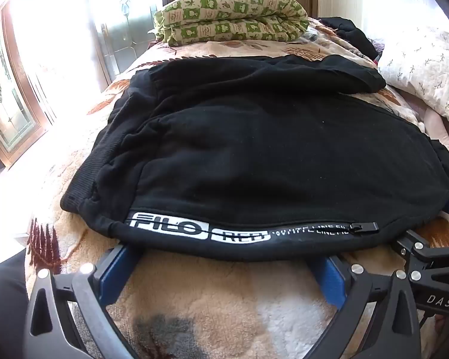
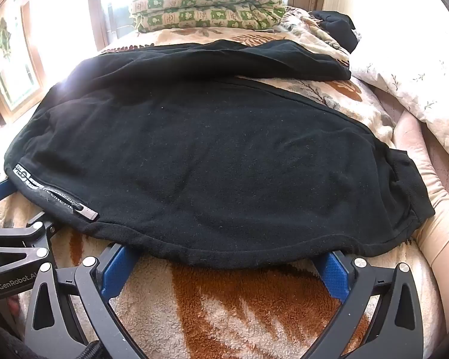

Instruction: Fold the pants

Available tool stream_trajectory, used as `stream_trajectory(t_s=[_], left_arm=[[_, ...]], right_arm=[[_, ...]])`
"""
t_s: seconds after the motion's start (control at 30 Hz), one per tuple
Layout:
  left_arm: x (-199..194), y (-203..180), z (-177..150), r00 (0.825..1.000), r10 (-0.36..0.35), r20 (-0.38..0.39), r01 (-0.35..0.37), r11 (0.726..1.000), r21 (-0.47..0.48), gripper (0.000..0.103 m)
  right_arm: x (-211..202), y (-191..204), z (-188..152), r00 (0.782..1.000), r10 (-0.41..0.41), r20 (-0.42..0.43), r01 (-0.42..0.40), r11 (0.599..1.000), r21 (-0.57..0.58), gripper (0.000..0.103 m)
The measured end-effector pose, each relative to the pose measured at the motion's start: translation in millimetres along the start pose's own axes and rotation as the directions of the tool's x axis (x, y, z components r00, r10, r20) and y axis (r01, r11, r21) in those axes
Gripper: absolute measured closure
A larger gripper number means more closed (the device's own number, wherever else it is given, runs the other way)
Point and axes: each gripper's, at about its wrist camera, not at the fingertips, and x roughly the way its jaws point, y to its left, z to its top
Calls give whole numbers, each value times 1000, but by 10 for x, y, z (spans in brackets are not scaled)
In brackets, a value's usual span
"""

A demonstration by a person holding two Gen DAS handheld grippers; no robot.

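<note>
Black pants (image 1: 254,155) lie flat across a fleece blanket (image 1: 224,305) on a bed, with the ribbed waistband at the left and the cuffs (image 2: 410,191) at the right. One leg lies folded over along the far side. A zip pocket with white lettering (image 1: 200,230) runs along the near edge. My left gripper (image 1: 224,255) stands wide open at that edge, and its blue fingertips are hidden under the cloth. My right gripper (image 2: 224,261) is open the same way further right, tips under the hem. Each wrist view shows the other gripper at its side.
A folded green checked quilt (image 1: 230,15) sits at the far end of the bed. A floral pillow (image 1: 428,68) and a dark garment (image 1: 353,36) lie at the right. Bright windows and a wooden door frame (image 1: 18,68) stand to the left.
</note>
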Motion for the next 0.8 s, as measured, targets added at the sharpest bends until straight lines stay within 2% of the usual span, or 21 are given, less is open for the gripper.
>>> stream_trajectory(t_s=[0.27,0.4,0.5,0.57,0.67,0.8], left_arm=[[-37,29,15,998,-56,-10,56,998,-7,0],[-209,77,-38,999,-45,-3,45,999,-8,0],[-431,201,27,993,-102,57,106,992,-69,0],[-567,236,55,990,-107,94,115,990,-84,0],[-711,266,97,988,-78,135,88,994,-71,0],[-747,325,166,989,-51,140,61,995,-73,0]], right_arm=[[-31,-32,21,1000,16,-4,-16,1000,6,0],[-65,-18,33,995,40,-93,-41,999,-8,0],[-210,-51,30,985,107,-138,-104,994,32,0],[-363,-60,34,986,132,-100,-126,990,61,0],[-605,-56,107,991,137,1,-137,989,61,0],[-762,-121,246,986,117,115,-125,990,67,0]])
